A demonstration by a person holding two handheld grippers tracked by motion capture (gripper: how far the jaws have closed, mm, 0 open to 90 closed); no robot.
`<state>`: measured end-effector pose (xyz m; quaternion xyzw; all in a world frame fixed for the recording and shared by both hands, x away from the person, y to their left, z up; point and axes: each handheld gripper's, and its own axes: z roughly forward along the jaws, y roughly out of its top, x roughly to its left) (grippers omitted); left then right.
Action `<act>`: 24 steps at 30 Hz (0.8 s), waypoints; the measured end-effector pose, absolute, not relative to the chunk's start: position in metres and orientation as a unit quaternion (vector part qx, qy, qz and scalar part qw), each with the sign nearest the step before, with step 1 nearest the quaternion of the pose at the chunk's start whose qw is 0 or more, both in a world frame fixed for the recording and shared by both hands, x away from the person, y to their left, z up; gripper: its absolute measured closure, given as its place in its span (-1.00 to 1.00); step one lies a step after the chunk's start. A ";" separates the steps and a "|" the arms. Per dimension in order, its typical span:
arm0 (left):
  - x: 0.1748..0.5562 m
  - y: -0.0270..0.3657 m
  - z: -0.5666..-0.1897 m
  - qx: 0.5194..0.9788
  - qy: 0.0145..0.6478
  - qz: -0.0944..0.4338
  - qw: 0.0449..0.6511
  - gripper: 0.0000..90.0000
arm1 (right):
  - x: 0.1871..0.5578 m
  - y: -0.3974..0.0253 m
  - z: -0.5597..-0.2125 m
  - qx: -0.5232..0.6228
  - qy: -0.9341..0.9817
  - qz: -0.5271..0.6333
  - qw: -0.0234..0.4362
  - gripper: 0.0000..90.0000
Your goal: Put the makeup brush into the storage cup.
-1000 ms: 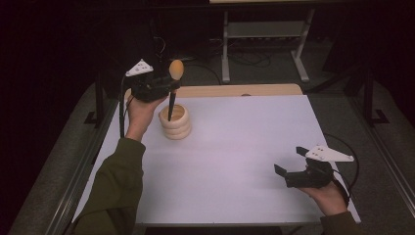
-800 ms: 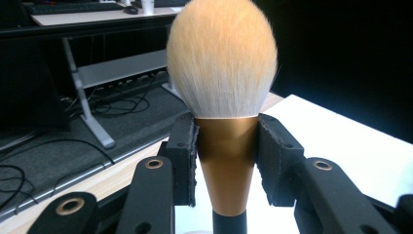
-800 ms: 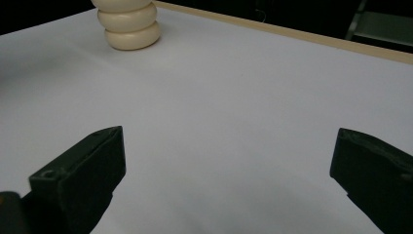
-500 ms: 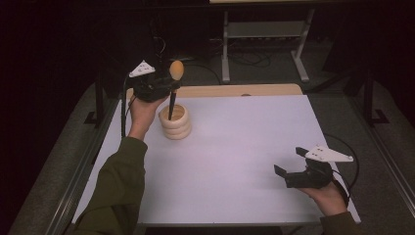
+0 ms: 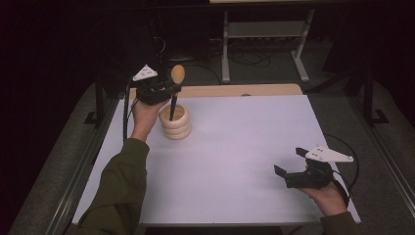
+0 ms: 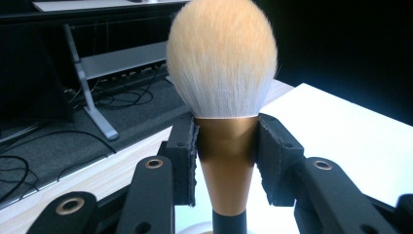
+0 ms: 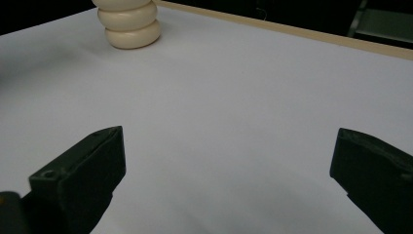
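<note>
**Brush upright over the holder, left tongs pinching its ferrule**

High view: the left tongs (image 5: 164, 90) grip a makeup brush (image 5: 175, 93) near the far left corner of the white worktop (image 5: 235, 161). The brush stands close to vertical, bristle head up, its dark handle running down into the mouth of a cream ringed holder (image 5: 174, 123) directly beneath. So the long axis already lines up with the opening; I judge the coming move to be straight along that axis, up or down, with little sideways play inside the rim. The right tongs (image 5: 293, 171) rest well apart at the near right, far from the holder. The wooden back edge of the worktop lies just behind the holder; broad open room spreads to the right and front.

Left gripper view: the padded jaws press on both sides of the bronze ferrule of the brush (image 6: 228, 161), just under the bristles, which rise above the tongs.

Right gripper view: the jaws are spread wide with nothing between them; the holder (image 7: 128, 24) sits far ahead across bare worktop.
</note>
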<state>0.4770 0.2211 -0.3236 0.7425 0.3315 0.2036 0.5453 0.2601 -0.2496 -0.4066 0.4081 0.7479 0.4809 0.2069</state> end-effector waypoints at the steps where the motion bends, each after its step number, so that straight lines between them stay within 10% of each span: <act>1: 0.477 0.221 -0.325 0.744 0.331 0.203 0.544 0.39 | 0.260 -0.250 -0.407 0.409 0.748 0.480 0.206 -1.00; 24: 0.476 0.223 -0.352 0.751 0.339 0.192 0.534 0.39 | 0.260 -0.250 -0.407 0.409 0.748 0.480 0.208 -1.00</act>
